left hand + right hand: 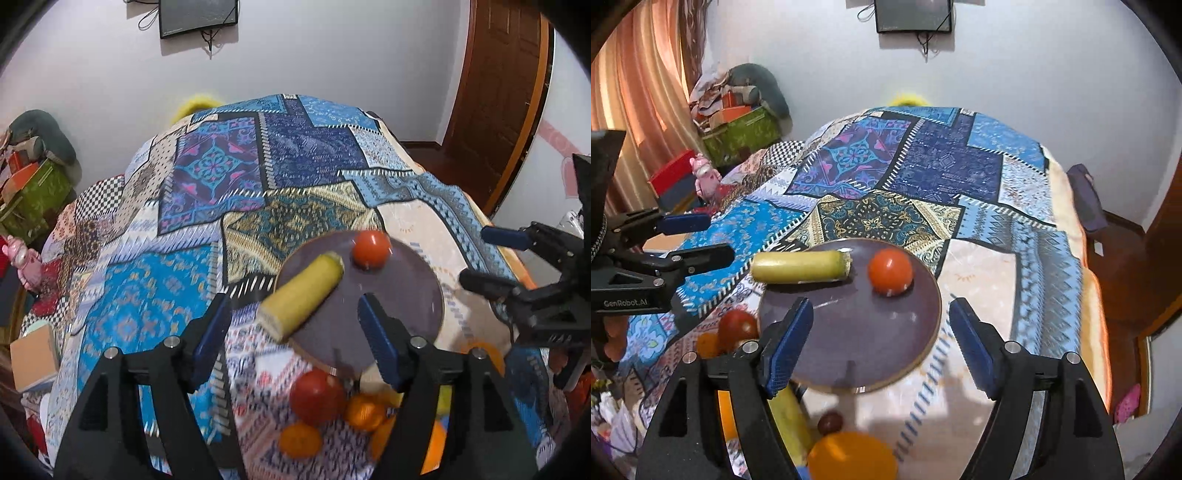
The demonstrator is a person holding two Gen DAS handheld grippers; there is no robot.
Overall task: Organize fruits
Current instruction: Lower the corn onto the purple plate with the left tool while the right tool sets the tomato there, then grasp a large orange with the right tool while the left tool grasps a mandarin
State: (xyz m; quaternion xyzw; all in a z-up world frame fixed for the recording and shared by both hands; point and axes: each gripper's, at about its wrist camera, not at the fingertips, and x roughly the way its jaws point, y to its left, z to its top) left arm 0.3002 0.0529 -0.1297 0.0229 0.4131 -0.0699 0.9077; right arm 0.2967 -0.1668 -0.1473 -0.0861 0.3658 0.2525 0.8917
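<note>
With both my left gripper and right gripper spread and empty, plate between the right jaws, I judge the next pick, the red fruit below the left jaws, needs centred, gentle closing.

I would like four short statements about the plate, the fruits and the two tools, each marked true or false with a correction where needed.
1. A red tomato lies on the purple plate. True.
2. The yellow-green cylinder lies wholly inside the plate. False: one end overhangs the rim.
3. The right tool grips the tomato. False: it is open and empty.
4. The left tool is open. True.
</note>
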